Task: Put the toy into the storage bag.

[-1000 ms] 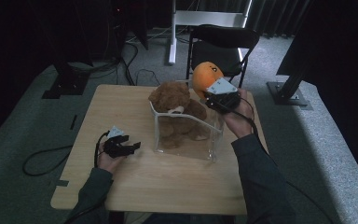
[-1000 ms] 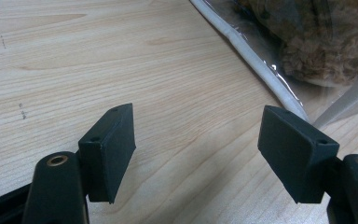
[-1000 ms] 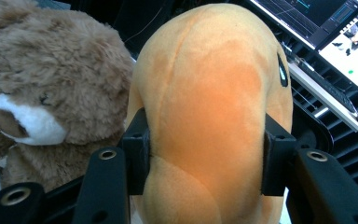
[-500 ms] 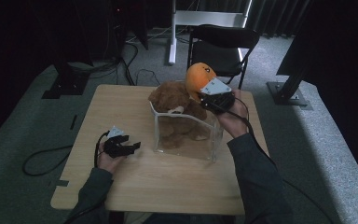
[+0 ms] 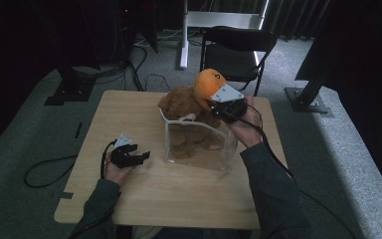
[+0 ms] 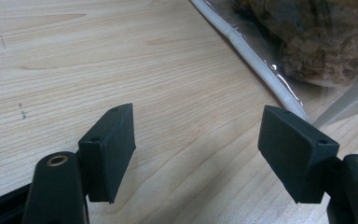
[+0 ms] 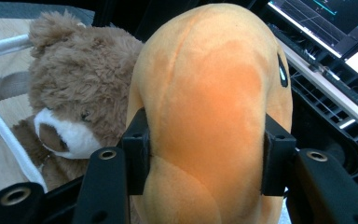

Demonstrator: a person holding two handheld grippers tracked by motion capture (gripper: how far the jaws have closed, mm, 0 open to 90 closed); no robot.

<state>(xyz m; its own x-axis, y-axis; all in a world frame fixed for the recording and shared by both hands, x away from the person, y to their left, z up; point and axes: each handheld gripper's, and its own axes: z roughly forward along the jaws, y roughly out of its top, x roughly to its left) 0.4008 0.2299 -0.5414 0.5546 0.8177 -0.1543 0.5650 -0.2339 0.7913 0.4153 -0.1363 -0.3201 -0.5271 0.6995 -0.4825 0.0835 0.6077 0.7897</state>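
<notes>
The round orange plush toy [image 5: 207, 85] hangs pinched in my right gripper [image 5: 214, 103], up above the far right corner of the clear plastic box [image 5: 199, 144] that stands in the middle of the light wooden table [image 5: 129, 199]. A fluffy brown teddy bear [image 5: 181, 102] sits in that box with its head over the far rim, and the orange toy is just to the right of that head, touching or nearly so. I judge I hold it high so it clears the wall and can go down beside the bear. My left gripper [image 5: 140, 157] rests low on the table to the left of the box, pointed at its near left corner, out of the way.

In the left gripper view my two black fingers [image 6: 112, 149] stand spread wide with nothing between them but bare table; the white bottom edge of the box [image 6: 256, 70] runs across just beyond, brown fur behind the clear wall.

In the right gripper view my fingers [image 7: 137, 154] press into both sides of the orange toy [image 7: 209, 107], denting the soft cloth, so the grip looks firm. The bear [image 7: 74, 98] is to the left behind it, its white muzzle turned towards me, close enough that I would lower carefully.
</notes>
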